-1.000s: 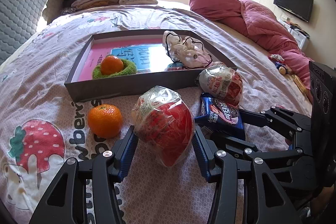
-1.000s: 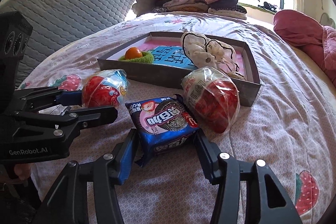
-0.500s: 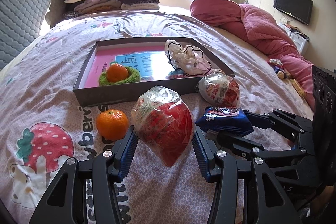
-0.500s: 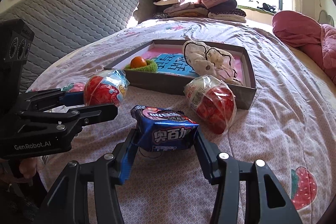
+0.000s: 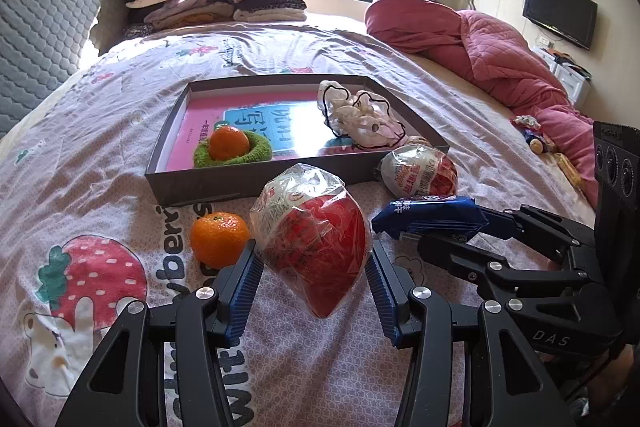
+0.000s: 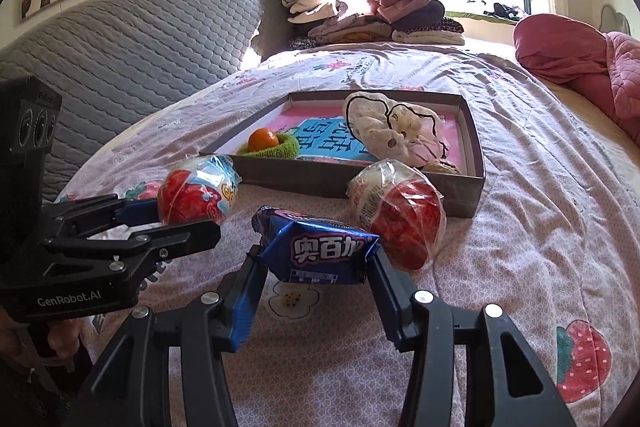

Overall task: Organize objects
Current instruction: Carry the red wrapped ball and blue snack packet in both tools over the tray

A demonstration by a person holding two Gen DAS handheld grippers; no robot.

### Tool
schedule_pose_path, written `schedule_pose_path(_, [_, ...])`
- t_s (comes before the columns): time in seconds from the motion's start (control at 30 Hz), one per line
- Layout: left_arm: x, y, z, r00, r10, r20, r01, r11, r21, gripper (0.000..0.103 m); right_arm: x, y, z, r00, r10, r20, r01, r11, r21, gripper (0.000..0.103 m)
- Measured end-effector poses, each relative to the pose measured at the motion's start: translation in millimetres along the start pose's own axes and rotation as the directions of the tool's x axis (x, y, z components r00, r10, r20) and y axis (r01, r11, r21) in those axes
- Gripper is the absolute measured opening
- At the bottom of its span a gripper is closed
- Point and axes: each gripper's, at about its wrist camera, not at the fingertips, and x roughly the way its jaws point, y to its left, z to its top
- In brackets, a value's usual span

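**Two snacks now lifted**

Both grippers pinch loads: the left gripper clamps the red bag, the right gripper clamps the blue pack, which has risen off the bedspread since a second ago. The tray lies just beyond, probably next.

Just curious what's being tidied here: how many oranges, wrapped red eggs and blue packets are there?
Round orange mandarins: 2
Egg-shaped red treats in clear plastic wrap: 2
Blue foil biscuit packet: 1
Total: 5
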Motion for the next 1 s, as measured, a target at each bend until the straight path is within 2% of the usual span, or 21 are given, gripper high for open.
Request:
schedule_pose_path(0.53, [-17.6, -1.7, 15.1, 0.999, -0.003, 0.051, 0.003, 1.000, 0.007, 0.053, -20.5, 3.1, 21.0, 0.997, 0.010, 0.073, -0.011, 1.000, 0.015, 0.051])
schedule_pose_path(1.0, [-29.1, -3.7, 39.3, 0.995, 0.000, 0.097, -0.002, 1.000, 0.022, 0.053, -30.8, 0.4, 45.5, 0.993, -0.020, 0.119, 0.019, 1.000, 0.014, 0.051])
